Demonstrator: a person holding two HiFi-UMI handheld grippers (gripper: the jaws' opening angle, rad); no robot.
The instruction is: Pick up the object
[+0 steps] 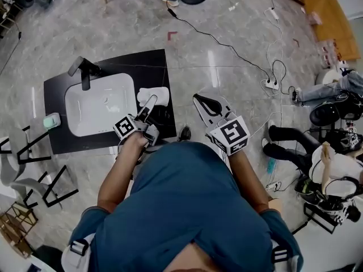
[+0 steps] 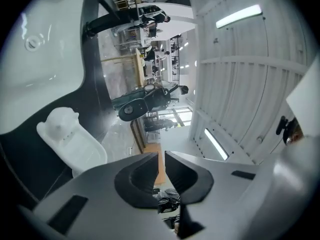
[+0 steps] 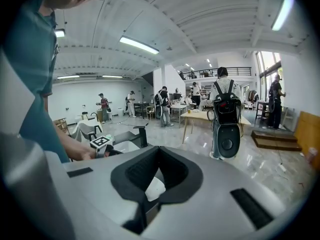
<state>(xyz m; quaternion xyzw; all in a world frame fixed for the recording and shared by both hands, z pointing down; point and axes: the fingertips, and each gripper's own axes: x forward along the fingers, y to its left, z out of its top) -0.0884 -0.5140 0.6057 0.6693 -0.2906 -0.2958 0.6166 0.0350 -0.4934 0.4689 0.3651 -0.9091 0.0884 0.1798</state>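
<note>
A white plastic bottle (image 1: 153, 96) lies on its side on the black counter (image 1: 142, 64), just right of the white sink basin (image 1: 99, 109). My left gripper (image 1: 150, 102) reaches over the counter's near right corner, its tips right by the bottle. In the left gripper view the picture is rolled sideways; the bottle (image 2: 70, 140) lies left of the left gripper (image 2: 161, 155), whose jaws are shut with nothing between them. My right gripper (image 1: 205, 103) hangs off the counter's right side, shut and empty. Its own view shows the right gripper (image 3: 159, 148) and the left gripper's marker cube (image 3: 101, 141).
A black faucet (image 1: 85, 71) stands at the basin's back. A pale green item (image 1: 51, 120) sits at the counter's left edge. Black chair frames (image 1: 34, 174) stand to the left. Cables and a power strip (image 1: 271, 84) cross the floor. People (image 1: 334, 171) are at the right.
</note>
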